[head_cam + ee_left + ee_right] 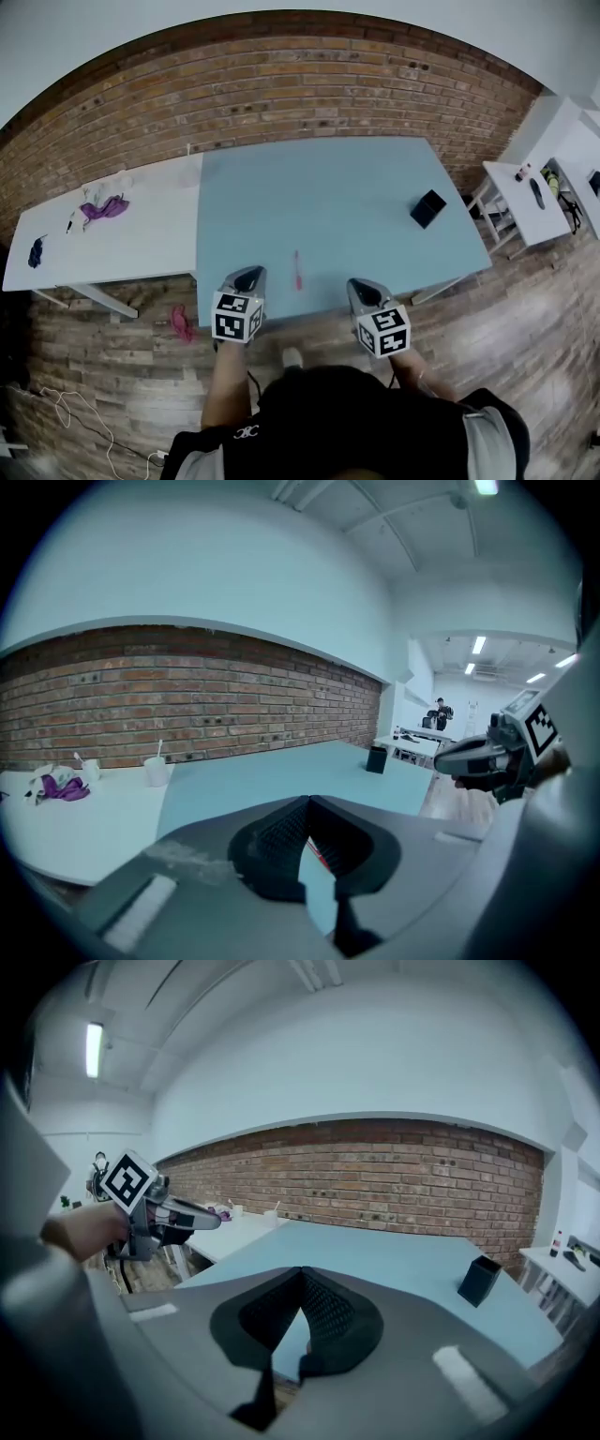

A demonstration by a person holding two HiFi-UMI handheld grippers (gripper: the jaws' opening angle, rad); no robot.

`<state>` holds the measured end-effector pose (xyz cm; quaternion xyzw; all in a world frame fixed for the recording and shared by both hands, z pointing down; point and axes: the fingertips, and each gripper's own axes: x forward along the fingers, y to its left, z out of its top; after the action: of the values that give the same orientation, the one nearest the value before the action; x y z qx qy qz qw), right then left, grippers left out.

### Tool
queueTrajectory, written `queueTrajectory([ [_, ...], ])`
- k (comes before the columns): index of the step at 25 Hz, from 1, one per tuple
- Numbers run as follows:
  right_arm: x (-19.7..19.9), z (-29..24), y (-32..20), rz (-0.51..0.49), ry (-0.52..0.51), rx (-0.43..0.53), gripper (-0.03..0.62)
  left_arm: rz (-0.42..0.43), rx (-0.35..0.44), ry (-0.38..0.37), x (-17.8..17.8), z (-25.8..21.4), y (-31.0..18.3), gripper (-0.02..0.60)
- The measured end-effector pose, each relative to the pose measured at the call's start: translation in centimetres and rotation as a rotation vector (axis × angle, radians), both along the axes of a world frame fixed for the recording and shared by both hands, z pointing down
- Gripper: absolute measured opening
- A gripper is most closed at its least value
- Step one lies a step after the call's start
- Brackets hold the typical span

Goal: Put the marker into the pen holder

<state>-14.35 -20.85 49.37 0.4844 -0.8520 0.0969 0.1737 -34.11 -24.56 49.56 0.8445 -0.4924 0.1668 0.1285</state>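
Observation:
A red marker [297, 269] lies on the blue table [319, 197] near its front edge, between my two grippers. The black pen holder [427, 208] stands upright toward the table's right end, far from both. My left gripper [248, 273] hovers at the front edge, left of the marker, jaws shut and empty. In the left gripper view its jaws [307, 801] meet, with a sliver of the marker [317, 851] behind them and the pen holder [377, 759] far off. My right gripper [361, 285] is right of the marker, also shut and empty [302, 1271]; the pen holder [479, 1282] sits ahead to its right.
A white table [141, 234] adjoins on the left, with a purple cloth [103, 207], a cup [155, 770] and a dark item [36, 251]. A pink object [179, 322] and cables [66, 412] lie on the floor. A white side table [525, 202] stands right; a brick wall behind.

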Motion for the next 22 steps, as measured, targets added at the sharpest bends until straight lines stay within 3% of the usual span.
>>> queueTrajectory([
  [5,-1.0,-0.1,-3.4,0.023,0.057,-0.004,0.005,0.026,-0.024,0.032,-1.2,1.0,-4.0,0.008],
  [13,-1.2,-0.1,-7.6,0.062,0.040,-0.005,0.005,0.106,-0.077,-0.004,-0.4,2.8,-8.0,0.008],
  [16,-0.7,0.2,-8.2,0.043,0.052,-0.003,0.005,0.136,-0.095,-0.012,0.7,3.4,-8.5,0.085],
  [22,1.1,0.7,-10.5,0.014,0.046,-0.020,0.005,0.134,-0.122,-0.047,2.3,4.4,-8.9,0.108],
])
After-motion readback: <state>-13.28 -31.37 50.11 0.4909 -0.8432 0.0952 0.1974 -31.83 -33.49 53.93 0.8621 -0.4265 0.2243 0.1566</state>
